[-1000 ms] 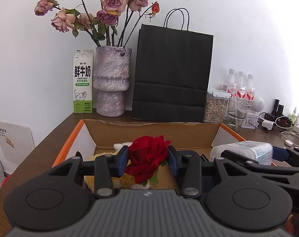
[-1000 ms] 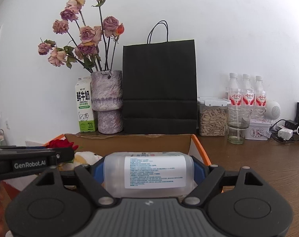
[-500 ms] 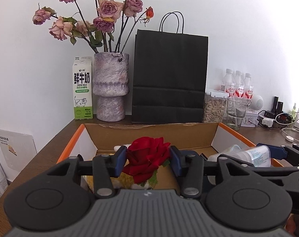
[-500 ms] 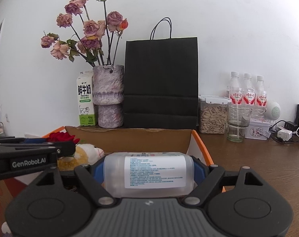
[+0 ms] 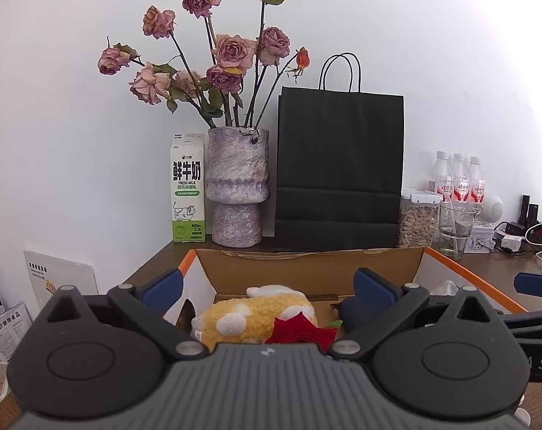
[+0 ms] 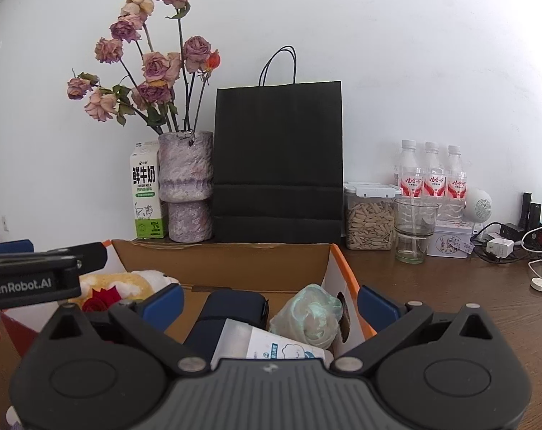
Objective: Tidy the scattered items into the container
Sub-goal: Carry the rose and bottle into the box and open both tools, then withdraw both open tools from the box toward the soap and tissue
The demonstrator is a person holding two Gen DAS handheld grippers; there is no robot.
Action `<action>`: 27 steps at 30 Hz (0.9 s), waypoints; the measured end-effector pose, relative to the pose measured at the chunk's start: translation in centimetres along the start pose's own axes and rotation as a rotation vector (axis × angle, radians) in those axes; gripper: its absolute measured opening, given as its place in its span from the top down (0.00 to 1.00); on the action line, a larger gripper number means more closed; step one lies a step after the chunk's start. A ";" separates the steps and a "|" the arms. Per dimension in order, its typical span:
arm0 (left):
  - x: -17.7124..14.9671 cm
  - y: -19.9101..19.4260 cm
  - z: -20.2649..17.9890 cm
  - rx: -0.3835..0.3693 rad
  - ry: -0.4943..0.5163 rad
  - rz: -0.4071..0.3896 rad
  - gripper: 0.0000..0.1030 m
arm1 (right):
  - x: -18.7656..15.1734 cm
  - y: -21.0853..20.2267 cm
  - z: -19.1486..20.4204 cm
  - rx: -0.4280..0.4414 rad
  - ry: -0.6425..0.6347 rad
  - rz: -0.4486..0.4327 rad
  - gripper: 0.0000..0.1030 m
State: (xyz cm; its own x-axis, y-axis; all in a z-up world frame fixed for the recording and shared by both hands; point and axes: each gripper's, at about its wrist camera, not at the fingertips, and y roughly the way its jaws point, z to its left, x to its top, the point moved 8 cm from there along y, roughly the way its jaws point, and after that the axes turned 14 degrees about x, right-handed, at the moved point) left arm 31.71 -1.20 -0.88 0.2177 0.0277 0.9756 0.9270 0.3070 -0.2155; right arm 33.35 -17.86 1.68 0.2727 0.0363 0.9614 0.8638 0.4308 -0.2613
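Cardboard box (image 6: 220, 263) with orange rim, open, on wooden desk (image 6: 450, 286). Inside: red fabric rose (image 5: 299, 333) lying against yellow-and-white plush toy (image 5: 256, 310) on the left side; white bottle (image 6: 271, 345) with printed label, too small to read, lying on the right side beside navy pouch (image 6: 231, 308) and pale green crumpled bag (image 6: 310, 313).

Left gripper (image 5: 267, 285): jaws just opened wide, nothing between the pads, rose below them in the box. Right gripper (image 6: 269, 302): jaws just opened wide, nothing gripped, bottle lying below. "GenRobot.AI" readable on left gripper's side in right view.

Behind box: milk carton (image 5: 187, 188) marked "鲜牛奶 FRESH MILK", stone-look vase (image 5: 238, 186) of dried roses, black paper bag (image 5: 339, 168), seed jar (image 6: 369, 222), glass (image 6: 414, 231), three red-labelled bottles (image 6: 430, 175).
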 end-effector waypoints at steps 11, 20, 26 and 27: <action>-0.2 0.1 0.2 -0.001 0.003 0.004 0.00 | -0.2 0.0 0.6 0.006 -0.012 0.008 0.00; -0.4 -0.4 0.8 0.001 0.011 0.006 0.00 | -0.5 -0.5 1.4 0.027 -0.032 0.018 0.00; -0.8 -1.0 2.5 0.018 0.006 0.043 0.00 | -0.9 -1.5 2.1 0.053 -0.059 0.036 0.00; -1.0 -1.1 2.8 0.022 0.007 0.047 0.00 | -1.0 -1.7 2.3 0.058 -0.063 0.039 0.00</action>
State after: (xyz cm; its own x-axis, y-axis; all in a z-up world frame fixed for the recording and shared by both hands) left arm 29.63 1.14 -1.46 0.2629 0.0362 0.9642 0.9089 0.3259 -0.2600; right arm 30.68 -16.57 1.33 0.2771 0.1102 0.9545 0.8265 0.4793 -0.2953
